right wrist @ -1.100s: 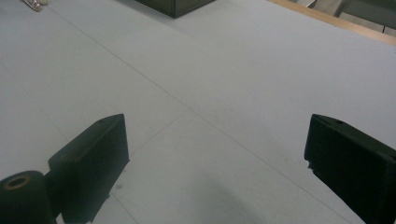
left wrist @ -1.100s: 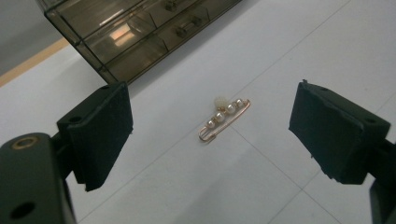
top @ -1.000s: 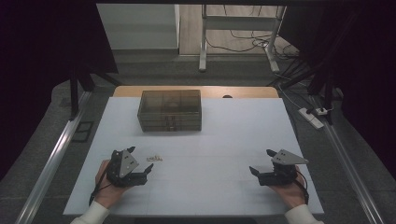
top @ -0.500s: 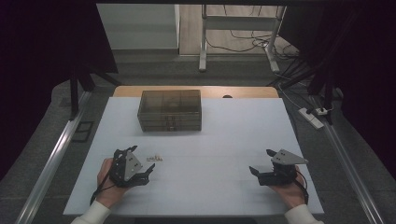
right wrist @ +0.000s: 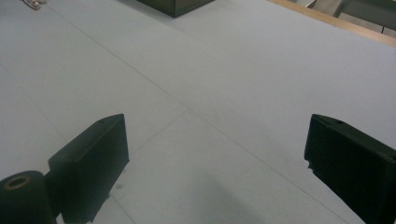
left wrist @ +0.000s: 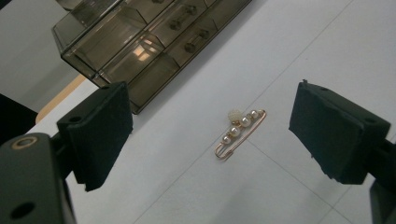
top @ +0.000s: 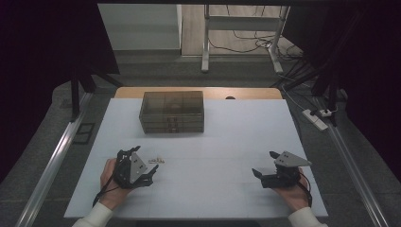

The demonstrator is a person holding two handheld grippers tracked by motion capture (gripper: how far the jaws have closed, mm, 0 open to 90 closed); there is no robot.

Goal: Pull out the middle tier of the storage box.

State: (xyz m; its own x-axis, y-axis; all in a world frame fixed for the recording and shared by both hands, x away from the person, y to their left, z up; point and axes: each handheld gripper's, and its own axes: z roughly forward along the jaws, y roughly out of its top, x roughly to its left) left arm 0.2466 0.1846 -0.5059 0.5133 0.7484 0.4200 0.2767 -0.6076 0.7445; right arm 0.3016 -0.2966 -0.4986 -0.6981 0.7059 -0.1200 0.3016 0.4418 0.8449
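You're in a lab-style recording rig, not a home. Your bench [top: 227, 142] is covered by a plain white sheet with a wood edge showing at the far side. Black curtains [top: 47, 47] hang on the left and right, boxing in the workspace. Metal rails [top: 52, 161] run along both sides of the bench on a grey carpeted floor [top: 156, 66]. Behind the bench stands a bare metal desk frame [top: 205, 42] with loose cables [top: 246, 42] on a wood-look floor strip. A white power strip [top: 316, 119] lies on the floor to your right. Lighting is dim and confined to the bench.
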